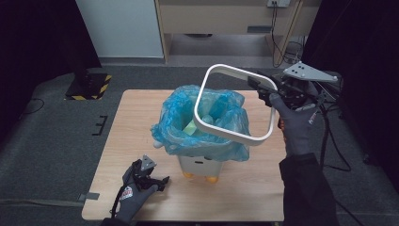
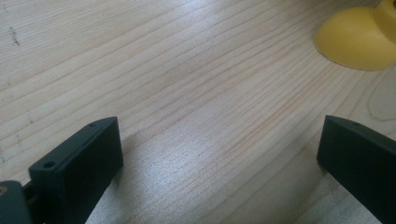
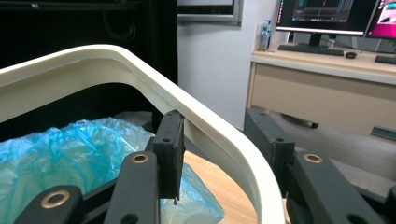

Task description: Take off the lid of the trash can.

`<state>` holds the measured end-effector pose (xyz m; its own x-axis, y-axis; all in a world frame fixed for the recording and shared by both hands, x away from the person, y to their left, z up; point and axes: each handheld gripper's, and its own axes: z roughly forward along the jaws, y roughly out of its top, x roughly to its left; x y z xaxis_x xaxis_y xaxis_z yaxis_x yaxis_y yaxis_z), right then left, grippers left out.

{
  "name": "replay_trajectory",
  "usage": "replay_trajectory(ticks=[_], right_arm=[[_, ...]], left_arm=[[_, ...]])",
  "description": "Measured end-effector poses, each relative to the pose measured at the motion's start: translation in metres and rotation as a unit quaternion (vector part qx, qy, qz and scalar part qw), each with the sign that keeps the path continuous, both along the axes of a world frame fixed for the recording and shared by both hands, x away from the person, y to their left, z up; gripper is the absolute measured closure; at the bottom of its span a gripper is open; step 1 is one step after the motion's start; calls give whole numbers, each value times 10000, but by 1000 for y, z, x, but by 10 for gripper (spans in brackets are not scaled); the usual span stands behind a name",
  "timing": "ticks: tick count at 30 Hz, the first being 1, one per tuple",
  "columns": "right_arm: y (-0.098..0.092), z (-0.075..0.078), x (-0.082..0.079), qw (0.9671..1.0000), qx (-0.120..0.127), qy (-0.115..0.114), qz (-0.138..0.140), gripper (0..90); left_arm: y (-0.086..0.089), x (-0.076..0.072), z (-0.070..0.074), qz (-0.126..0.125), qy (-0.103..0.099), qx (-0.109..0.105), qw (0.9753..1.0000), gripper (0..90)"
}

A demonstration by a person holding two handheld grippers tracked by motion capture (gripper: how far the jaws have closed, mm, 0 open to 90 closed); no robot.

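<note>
Pale wood grain runs across the tabletop (image 1: 235, 197), and at its near edge the left tool (image 1: 162, 181) rests low on the surface, its jaws spread wide with nothing between them. In the left gripper view a yellow foot (image 2: 357, 42) of the bin sits just beyond those jaws. Farther in, the small white bin (image 1: 200, 165) stands near the middle of the tabletop, lined with a crumpled blue bag (image 1: 179, 127) that spills over its sides. Above it, the right tool (image 1: 259, 90) pinches the far right corner of a white rim ring (image 1: 235, 134), which hangs tilted over the bag's open mouth, its lower edge close to the plastic.
</note>
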<state>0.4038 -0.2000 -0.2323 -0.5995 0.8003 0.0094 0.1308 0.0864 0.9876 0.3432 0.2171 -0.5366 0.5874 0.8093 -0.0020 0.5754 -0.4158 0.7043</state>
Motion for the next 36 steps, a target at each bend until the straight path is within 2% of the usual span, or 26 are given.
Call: replay_trajectory(ticks=[7, 22, 36], right_arm=[[-15, 7, -14, 9998, 115, -177, -54, 593], [-47, 7, -24, 9987, 228, -313, -321, 592], [-69, -17, -26, 9971, 393, -278, -591, 591]], left_arm=[[0, 0, 0, 3, -2, -4, 10000, 0], [0, 0, 0, -8, 16, 6, 10000, 0], [0, 0, 0, -11, 16, 10, 10000, 0]])
